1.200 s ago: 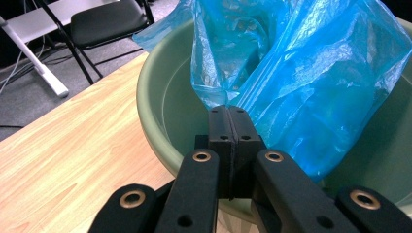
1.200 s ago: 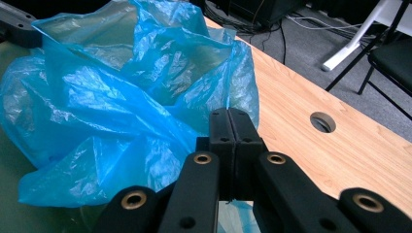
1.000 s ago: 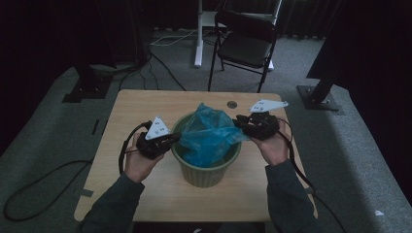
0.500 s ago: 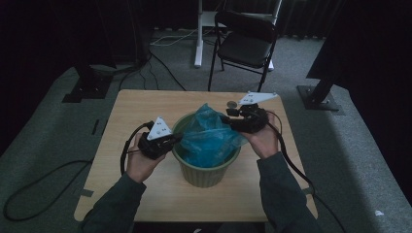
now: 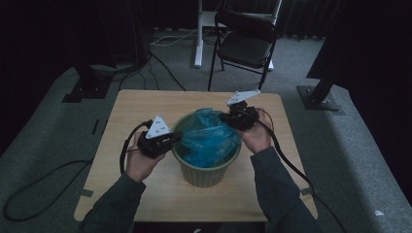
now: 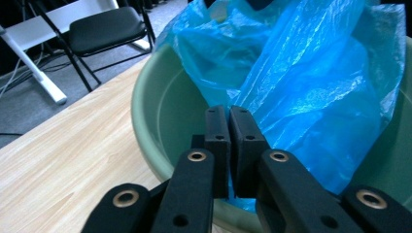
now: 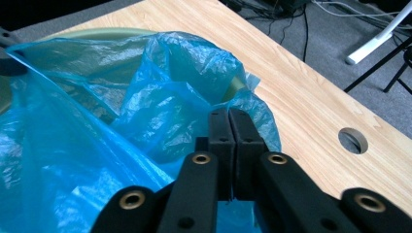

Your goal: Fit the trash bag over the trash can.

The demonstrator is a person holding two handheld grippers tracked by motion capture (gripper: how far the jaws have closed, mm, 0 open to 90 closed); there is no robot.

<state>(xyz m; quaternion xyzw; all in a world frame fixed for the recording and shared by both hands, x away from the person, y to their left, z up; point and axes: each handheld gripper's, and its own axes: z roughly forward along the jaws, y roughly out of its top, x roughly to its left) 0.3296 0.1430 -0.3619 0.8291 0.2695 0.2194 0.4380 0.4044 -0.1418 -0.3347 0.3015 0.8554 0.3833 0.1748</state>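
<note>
On the wooden table in front of me stands a pale green bin, and a crumpled blue plastic bag sits in its mouth, bunched up above the rim. My left gripper is at the bin's near-left edge; in the left gripper view its two black jaws are pressed together, pinching a fold of the blue film right at the rim, with the bag billowing up beyond them. My right gripper is at the far-right side of the bin. Its jaws have just been closing, and in the right gripper view they now meet on the bag's edge, a thin strip of blue film caught between them where the plastic hangs over the rim. Beyond that corner of the bag I see the bare tabletop with a round cable hole cut through it. A black folding chair stands on the grey carpet past the table's far edge, beside a white stand leg. I can read no writing, brand or label on the bag, the bin or the grippers.
</note>
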